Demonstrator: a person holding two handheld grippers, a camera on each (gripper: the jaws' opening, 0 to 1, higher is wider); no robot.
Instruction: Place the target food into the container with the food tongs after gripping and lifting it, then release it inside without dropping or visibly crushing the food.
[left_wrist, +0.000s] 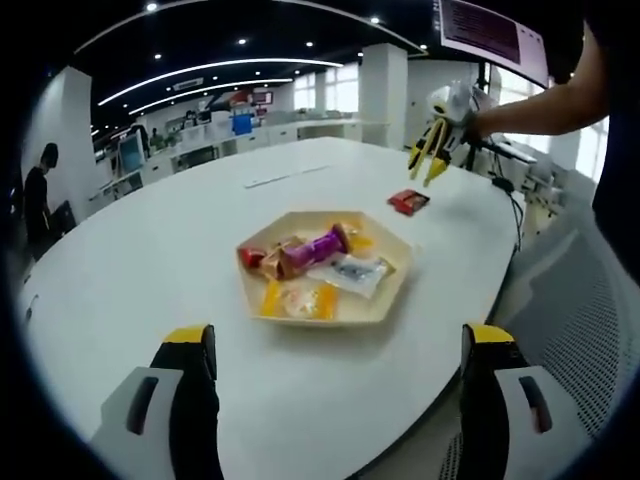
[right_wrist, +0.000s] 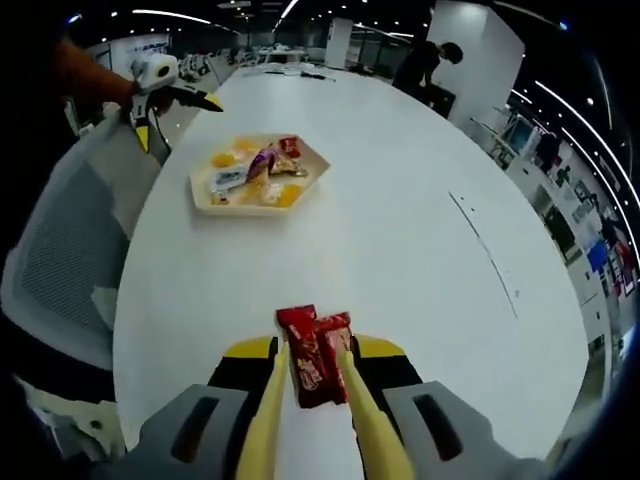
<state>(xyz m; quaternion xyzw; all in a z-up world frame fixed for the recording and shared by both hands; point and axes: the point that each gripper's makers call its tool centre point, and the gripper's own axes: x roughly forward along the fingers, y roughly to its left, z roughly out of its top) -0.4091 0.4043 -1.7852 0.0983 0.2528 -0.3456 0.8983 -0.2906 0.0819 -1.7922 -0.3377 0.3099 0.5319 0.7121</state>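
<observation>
Right now it looks like the gripping step: the right gripper (right_wrist: 315, 400) carries yellow food tongs (right_wrist: 268, 425), and their two arms straddle a red snack packet (right_wrist: 315, 355) lying on the white table (right_wrist: 400, 220). The arms sit just beside the packet's edges; whether they already pinch it, one cannot tell. The hexagonal tray (left_wrist: 385, 300), piled with wrapped sweets, is well apart from the packet, further along the table. Next comes a gentle squeeze, a lift, then a carry across to that tray. Over by the tray, the left gripper (left_wrist: 340, 395) hovers with jaws wide apart, holding nothing.
</observation>
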